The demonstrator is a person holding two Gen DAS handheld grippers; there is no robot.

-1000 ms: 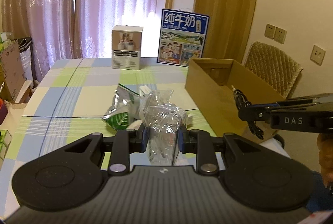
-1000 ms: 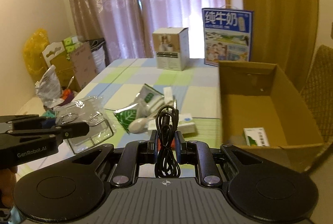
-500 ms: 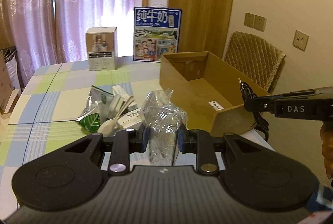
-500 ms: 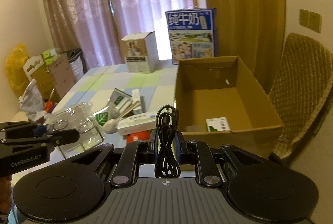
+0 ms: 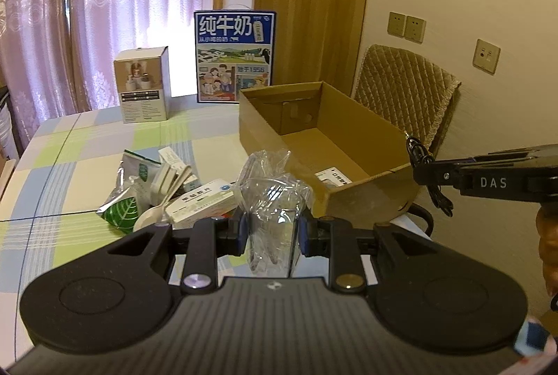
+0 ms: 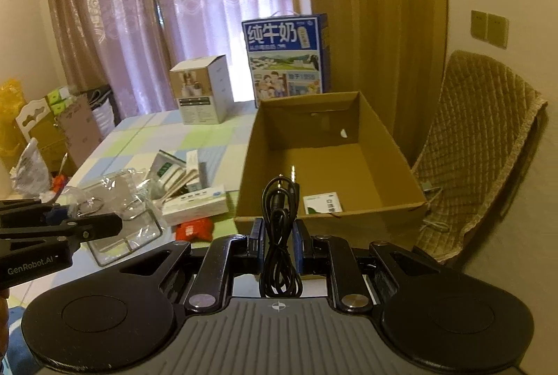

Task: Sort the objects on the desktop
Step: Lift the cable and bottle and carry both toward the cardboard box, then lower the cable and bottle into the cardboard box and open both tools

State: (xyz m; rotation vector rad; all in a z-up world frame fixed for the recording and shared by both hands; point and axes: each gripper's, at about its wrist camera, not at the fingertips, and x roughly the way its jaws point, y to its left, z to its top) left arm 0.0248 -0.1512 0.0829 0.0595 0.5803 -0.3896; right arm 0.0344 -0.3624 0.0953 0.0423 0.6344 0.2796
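Note:
My left gripper (image 5: 272,230) is shut on a clear plastic bag (image 5: 273,197), held above the table's near edge, left of the open cardboard box (image 5: 369,197). My right gripper (image 6: 278,237) is shut on a coiled black cable (image 6: 280,235), held in front of the box's (image 6: 251,172) near wall. A small white-green packet (image 6: 322,203) lies inside the box. A pile lies on the checked tablecloth (image 5: 69,172): a green leaf pouch (image 5: 122,205), a white spoon (image 5: 150,218), a white medicine box (image 5: 202,202), a red item (image 6: 193,230).
A blue milk carton (image 5: 234,55) and a white product box (image 5: 143,84) stand at the table's far edge. A padded chair (image 6: 481,144) stands right of the cardboard box. Bags and cartons (image 6: 42,127) sit on the floor to the left.
Both grippers have swung to the right and drawn back, so the cardboard box now sits ahead of them. Each keeps its hold on its item.

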